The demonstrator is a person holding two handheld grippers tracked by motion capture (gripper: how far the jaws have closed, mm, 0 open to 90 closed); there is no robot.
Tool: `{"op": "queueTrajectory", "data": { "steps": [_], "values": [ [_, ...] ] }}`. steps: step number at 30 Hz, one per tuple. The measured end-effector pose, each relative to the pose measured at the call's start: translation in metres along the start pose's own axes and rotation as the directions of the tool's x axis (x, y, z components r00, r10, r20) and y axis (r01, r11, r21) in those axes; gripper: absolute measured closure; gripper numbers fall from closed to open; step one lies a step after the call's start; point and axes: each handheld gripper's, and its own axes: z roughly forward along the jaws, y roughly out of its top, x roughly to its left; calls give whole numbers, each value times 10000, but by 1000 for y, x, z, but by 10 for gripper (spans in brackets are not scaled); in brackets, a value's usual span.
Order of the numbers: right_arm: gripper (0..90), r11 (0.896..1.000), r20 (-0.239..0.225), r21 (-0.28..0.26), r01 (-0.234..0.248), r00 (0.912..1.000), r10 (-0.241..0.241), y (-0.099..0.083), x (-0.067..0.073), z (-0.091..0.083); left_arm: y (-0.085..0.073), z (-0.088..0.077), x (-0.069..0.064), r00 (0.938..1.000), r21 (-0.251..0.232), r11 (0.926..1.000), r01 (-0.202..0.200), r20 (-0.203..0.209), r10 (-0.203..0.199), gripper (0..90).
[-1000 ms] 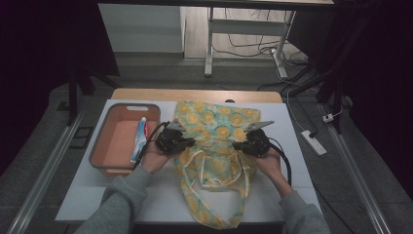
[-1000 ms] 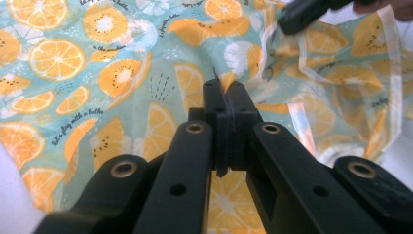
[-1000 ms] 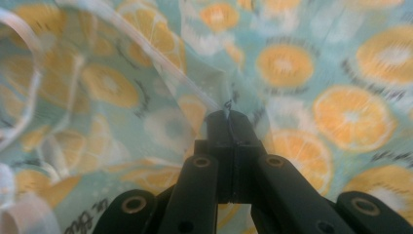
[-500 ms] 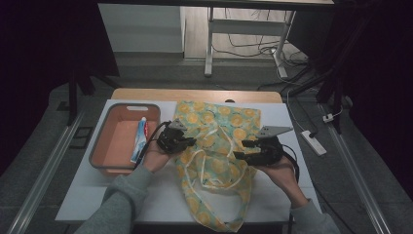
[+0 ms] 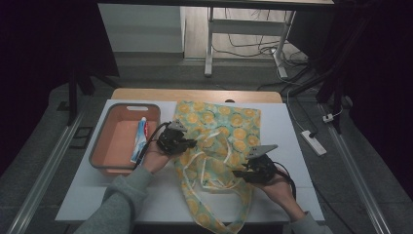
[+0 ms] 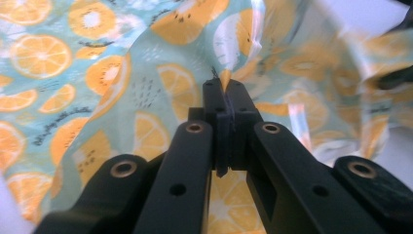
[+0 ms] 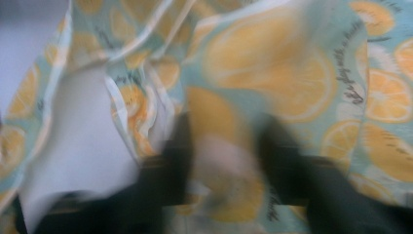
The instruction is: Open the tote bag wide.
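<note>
The bag (image 5: 219,151) is being opened on the counter (image 5: 292,131). The left gripper (image 5: 187,144) is clamped shut on a fold of its rim, seen pinched between the jaws in the left gripper view. The right gripper (image 5: 238,173) has just been closing; cloth lies between its jaws, but the blur leaves it uncertain whether it is gripped. A firm hold on the opposite rim seems to be needed next. The bag's long axis runs away from the person, handles (image 5: 209,168) nearest.
</note>
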Motion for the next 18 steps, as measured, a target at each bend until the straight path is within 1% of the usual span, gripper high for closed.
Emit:
{"op": "queueTrajectory", "data": {
  "steps": [1,2,3,4,6,7,8,9,10,12,14,15,16,17,18],
  "values": [
    [807,9994,-4,-244,237,9997,-237,3,4,-3,0,-2,0,9999,-104,9999,66,150,-64,883],
    [853,9978,-12,-538,396,9992,-397,6,7,-7,1,-5,-1,9996,-187,9998,28,282,-22,883],
    [878,9930,-120,-1052,539,9984,-554,11,11,-15,1,-9,-1,9991,-293,9996,50,426,-38,882],
    [882,9876,-237,-1477,531,9981,-572,15,14,-23,1,-13,0,9983,-389,9992,73,581,-50,883],
    [885,9696,-353,-2381,555,9972,-658,23,18,-40,1,-21,1,9963,-649,9977,203,851,-148,882],
    [885,9606,-412,-2731,515,9970,-651,26,18,-47,1,-25,2,9951,-768,9967,278,966,-203,882],
    [885,9550,-444,-2927,483,9970,-640,29,18,-52,1,-25,2,9951,-768,9967,278,966,-203,882],
    [884,9481,-533,-3153,421,9967,-620,32,17,-59,2,-37,5,9950,-1037,9940,345,970,-244,882],
    [884,9437,-495,-3284,391,9971,-586,34,14,-63,3,-42,7,9949,-1203,9919,411,963,-295,882],
    [885,9327,-349,-3597,273,9985,-427,37,8,-69,3,-51,10,9953,-1479,9876,527,881,-399,882],
    [885,9251,-325,-3798,-28,9994,-103,37,-1,-70,4,-56,13,9962,-1679,9836,664,664,-559,883],
    [885,9242,-69,-3815,-170,9999,155,35,-8,-69,4,-56,15,9960,-1727,9821,745,620,-647,883],
    [884,9254,-54,-3769,-403,9991,413,33,-16,-66,4,-55,17,9954,-1776,9803,859,562,-771,883],
    [884,9243,-204,-3732,-795,9968,775,29,-24,-62,4,-52,19,9948,-1796,9790,967,483,-894,883],
    [884,9232,-261,-3656,-1186,9928,1172,25,-33,-57,4,-48,21,9936,-1819,9770,1112,415,-1053,883]
  ]
}}
